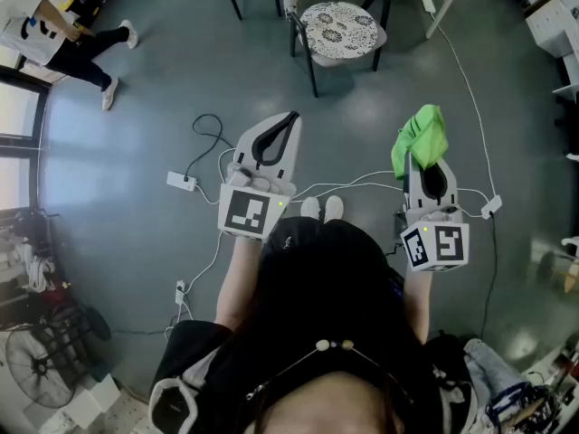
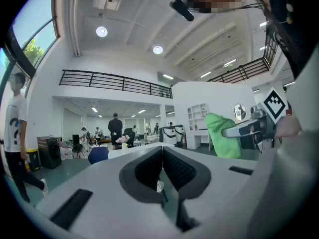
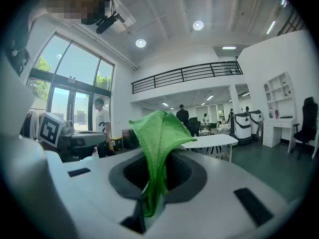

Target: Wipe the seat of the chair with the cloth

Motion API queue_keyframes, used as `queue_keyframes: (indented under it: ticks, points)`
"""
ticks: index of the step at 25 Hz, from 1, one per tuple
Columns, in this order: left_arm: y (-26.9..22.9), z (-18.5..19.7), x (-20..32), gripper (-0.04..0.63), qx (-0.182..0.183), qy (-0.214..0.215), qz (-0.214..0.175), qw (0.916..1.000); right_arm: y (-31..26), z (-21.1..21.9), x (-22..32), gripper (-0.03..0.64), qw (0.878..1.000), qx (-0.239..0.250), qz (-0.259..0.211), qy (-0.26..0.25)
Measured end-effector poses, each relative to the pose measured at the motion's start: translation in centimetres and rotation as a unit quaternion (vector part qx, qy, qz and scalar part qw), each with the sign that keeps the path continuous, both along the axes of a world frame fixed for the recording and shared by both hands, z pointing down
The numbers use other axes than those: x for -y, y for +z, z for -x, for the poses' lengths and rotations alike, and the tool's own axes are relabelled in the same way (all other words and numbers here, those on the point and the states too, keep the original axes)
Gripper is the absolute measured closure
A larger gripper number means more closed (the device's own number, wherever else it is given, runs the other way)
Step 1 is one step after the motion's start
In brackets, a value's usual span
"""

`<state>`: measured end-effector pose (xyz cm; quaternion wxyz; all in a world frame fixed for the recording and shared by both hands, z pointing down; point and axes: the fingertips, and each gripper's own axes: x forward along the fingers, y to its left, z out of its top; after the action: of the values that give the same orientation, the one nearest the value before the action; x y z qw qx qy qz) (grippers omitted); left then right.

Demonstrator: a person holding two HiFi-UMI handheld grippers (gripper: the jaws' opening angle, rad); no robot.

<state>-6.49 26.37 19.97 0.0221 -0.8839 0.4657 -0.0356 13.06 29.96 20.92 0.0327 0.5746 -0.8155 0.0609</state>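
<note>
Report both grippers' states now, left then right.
Left gripper: shut, nothing between the jaws.
Right gripper: shut on the green cloth.

Green cloth (image 1: 421, 138) bunched upright in right gripper (image 3: 151, 185) — chair (image 1: 336, 30) with lace-patterned seat well apart

She holds both bare forearms out ahead of her torso, a gripper in each hand, side by side and well apart. The left gripper (image 1: 289, 118) has its jaws pressed together on nothing. The right gripper (image 1: 412, 163) pinches a green cloth (image 1: 422, 136) that bunches past its tips.
</note>
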Motion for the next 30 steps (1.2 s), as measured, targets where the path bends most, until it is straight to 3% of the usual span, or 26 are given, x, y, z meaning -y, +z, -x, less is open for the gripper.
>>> queue_keyframes:
  ticks: [30]
  points:
    - [1.0, -4.5, 3.4, 0.589, 0.004, -0.047, 0.003, 0.9989, 1.6, -7.2, 3.7, 0.565, 0.999, -0.016, 0.016, -0.037]
